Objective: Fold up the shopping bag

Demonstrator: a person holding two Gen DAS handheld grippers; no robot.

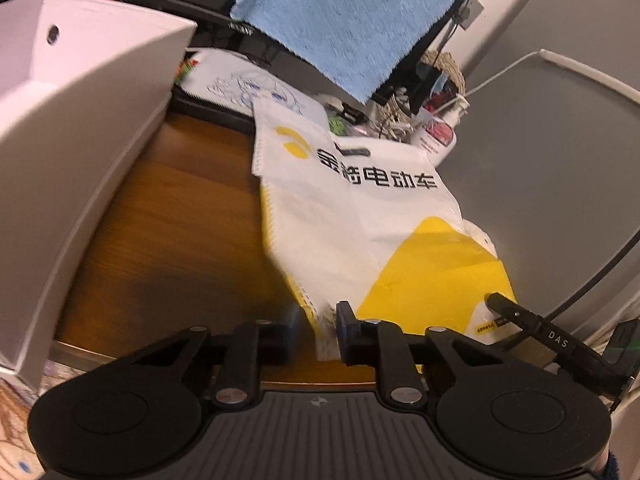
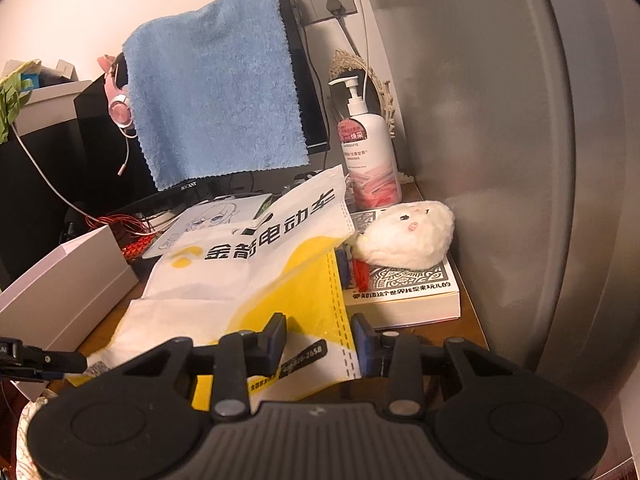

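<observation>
Two grippers worked at one shopping bag [image 1: 360,216] spread across a wooden desk [image 1: 176,216], a white non-woven bag with a yellow panel and black printed characters. Seen from the left wrist, the left gripper [image 1: 319,330] sat at the bag's near edge with its fingers [image 1: 345,330] a little apart and a stitched corner of the fabric lying in the gap between them; motion blur made it hard to tell whether the pads were actually pinching the cloth. Seen from the right wrist, the right gripper [image 2: 320,340] had its fingers [image 2: 365,344] spread wide, straddling the near right part of the bag, the right pad just outside the dashed yellow seam and the left pad over the yellow panel, neither clearly pressing on it. The far half of the bag rose off the desk and leaned back toward a monitor [image 2: 296,92] draped with a blue towel [image 2: 216,92]. Just to the right of the bag lay a book [image 2: 404,296] with a white plush toy [image 2: 408,236] resting on it, and a pump bottle [image 2: 370,148] stood beyond them near the wall. A white box [image 2: 64,284] sat left of the bag, and pink headphones [image 2: 120,108] hung on the far left by the monitor.
</observation>
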